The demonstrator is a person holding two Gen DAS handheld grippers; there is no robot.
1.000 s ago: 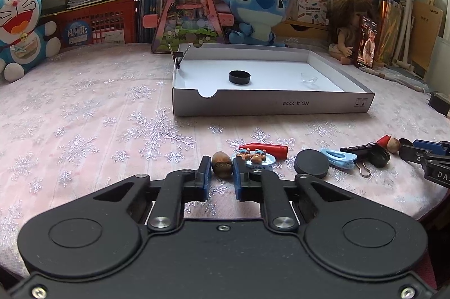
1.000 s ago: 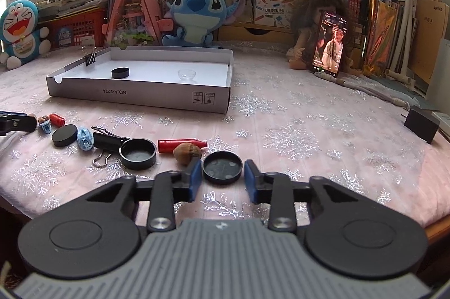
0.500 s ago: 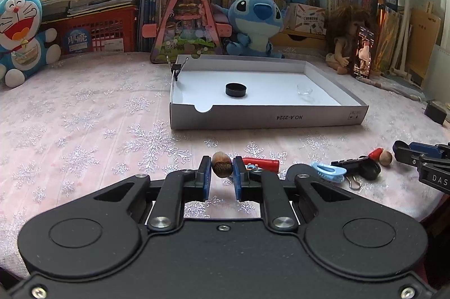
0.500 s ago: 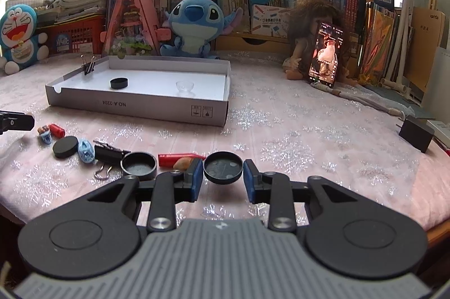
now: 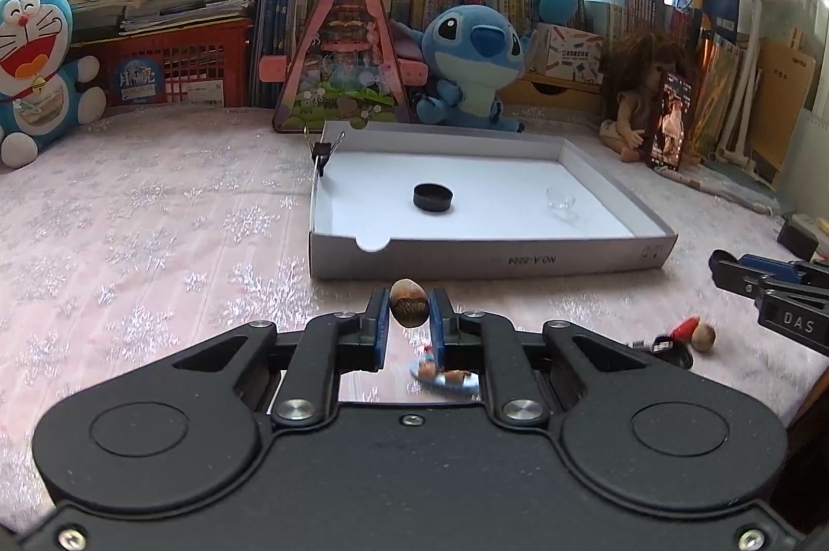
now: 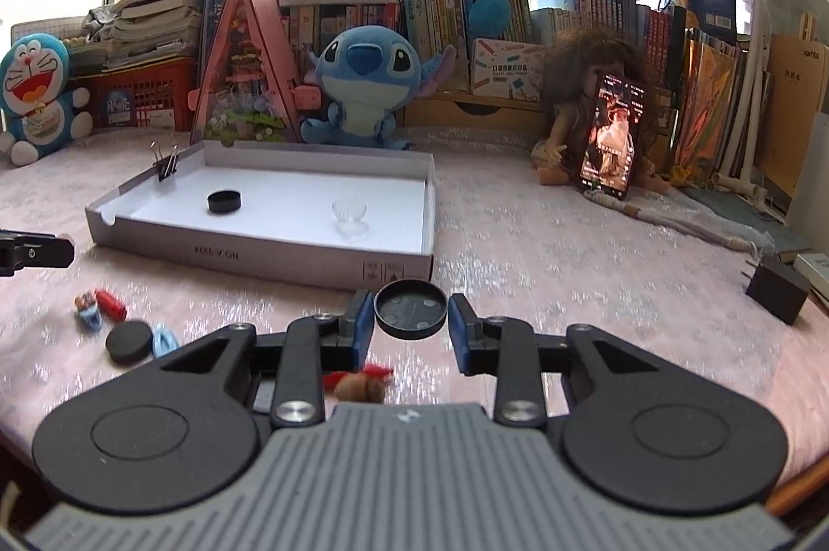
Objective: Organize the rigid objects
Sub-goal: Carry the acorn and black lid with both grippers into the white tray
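Left gripper (image 5: 409,312) was closed on a brown acorn (image 5: 409,302), raised above the cloth at 6 o'clock of the white tray (image 5: 492,263). Right gripper (image 6: 411,317) clamped a black lid (image 6: 411,310), at the tray's (image 6: 290,256) 5 o'clock corner. Inside the tray lay a black cap (image 5: 433,197).
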